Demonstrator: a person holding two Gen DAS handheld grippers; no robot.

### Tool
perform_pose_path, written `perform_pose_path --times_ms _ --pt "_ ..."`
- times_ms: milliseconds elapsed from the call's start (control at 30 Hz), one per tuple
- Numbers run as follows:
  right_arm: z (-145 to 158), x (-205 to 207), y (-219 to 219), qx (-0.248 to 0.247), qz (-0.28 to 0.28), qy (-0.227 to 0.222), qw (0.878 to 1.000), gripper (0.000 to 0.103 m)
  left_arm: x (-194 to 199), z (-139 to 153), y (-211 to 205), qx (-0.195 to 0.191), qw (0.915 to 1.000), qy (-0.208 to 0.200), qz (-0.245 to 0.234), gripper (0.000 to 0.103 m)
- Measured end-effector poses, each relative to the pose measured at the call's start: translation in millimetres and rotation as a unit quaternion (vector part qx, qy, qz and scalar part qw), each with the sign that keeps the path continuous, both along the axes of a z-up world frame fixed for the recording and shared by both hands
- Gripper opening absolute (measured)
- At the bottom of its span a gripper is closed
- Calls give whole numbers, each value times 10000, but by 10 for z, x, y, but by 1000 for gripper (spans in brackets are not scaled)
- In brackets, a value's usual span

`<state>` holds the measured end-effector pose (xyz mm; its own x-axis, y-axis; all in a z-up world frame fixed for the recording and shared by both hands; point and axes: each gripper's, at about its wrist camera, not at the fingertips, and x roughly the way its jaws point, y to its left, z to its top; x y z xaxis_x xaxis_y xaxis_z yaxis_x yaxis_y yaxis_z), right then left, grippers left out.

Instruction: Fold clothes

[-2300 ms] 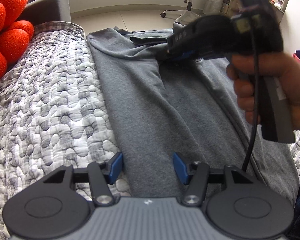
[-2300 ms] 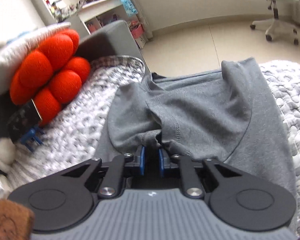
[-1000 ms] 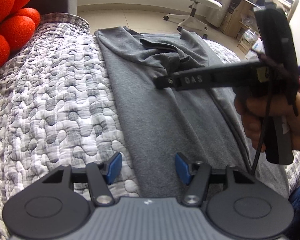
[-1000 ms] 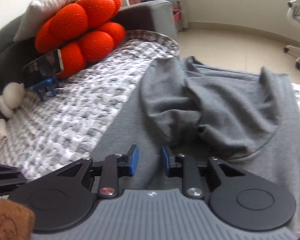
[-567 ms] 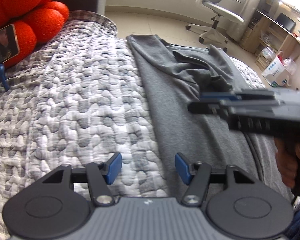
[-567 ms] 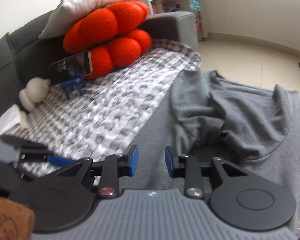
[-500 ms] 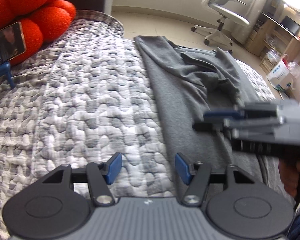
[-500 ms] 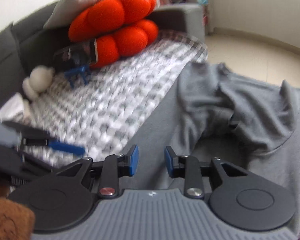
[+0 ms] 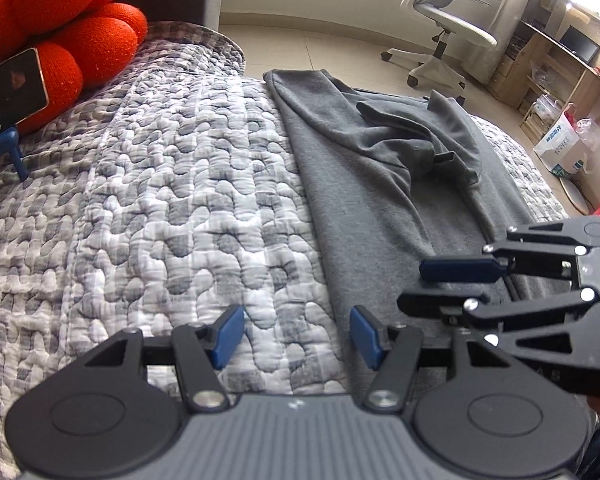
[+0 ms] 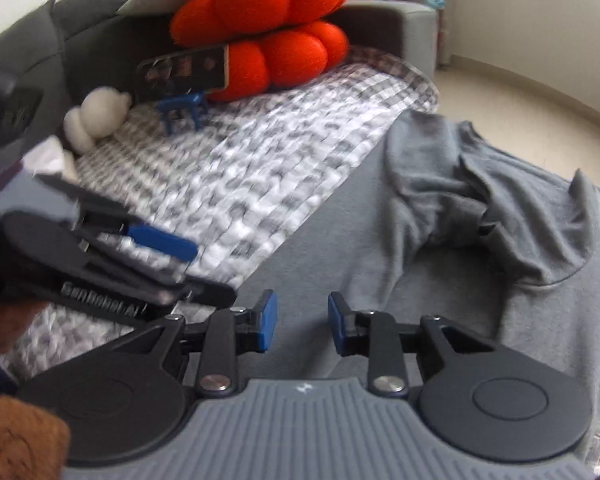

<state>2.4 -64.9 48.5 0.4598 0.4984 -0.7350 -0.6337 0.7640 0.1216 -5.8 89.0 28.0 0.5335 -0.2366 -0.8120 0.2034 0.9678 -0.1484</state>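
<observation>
Released from the right gripper [image 10: 298, 322], the gray garment [image 9: 380, 184] lies ahead of both unclenched grippers, sleeve folded in, lengthwise folds remaining, left gripper [image 9: 296, 336] empty.

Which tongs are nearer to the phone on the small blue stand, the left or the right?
Left. The left tongs hover over the quilt, on the phone's side. The right tongs hover over the gray garment, farther from it.

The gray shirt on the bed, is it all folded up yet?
Partly folded. The gray shirt lies long and narrow on the quilt, its far end rumpled.
</observation>
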Motion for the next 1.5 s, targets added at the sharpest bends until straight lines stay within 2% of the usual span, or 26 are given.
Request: perform_pose_path --times_ms 67,267,400,833,1033,1067,1267,1500 --pt "-84 -10 34 -233 -10 29 9997 31 -1 -2 -2 19 10000 -4 -1 60" --pt "-8 -104 39 -189 127 -76 9997 31 -2 -8 -6 75 10000 -17 -3 60" --pt "-71 -160 93 -420 221 -36 9989 32 -4 -12 -10 113 9999 -26 -5 60" --pt "-46 -359 81 -624 308 5 9976 32 -46 -10 -94 270 9995 -72 -133 60" --pt "-51 -463 48 -751 279 -39 9968 34 -74 6 -116 3 9996 9 -292 60" --pt "-42 -470 28 -748 250 -23 9969 34 -79 19 -101 -87 9996 13 -273 60" --pt "156 -451 -338 -392 -235 -48 9989 34 -133 46 -124 -48 9995 -39 -297 60" --pt "75 -499 -741 -403 -600 147 9973 34 -229 70 -356 59 9976 -177 -672 60"
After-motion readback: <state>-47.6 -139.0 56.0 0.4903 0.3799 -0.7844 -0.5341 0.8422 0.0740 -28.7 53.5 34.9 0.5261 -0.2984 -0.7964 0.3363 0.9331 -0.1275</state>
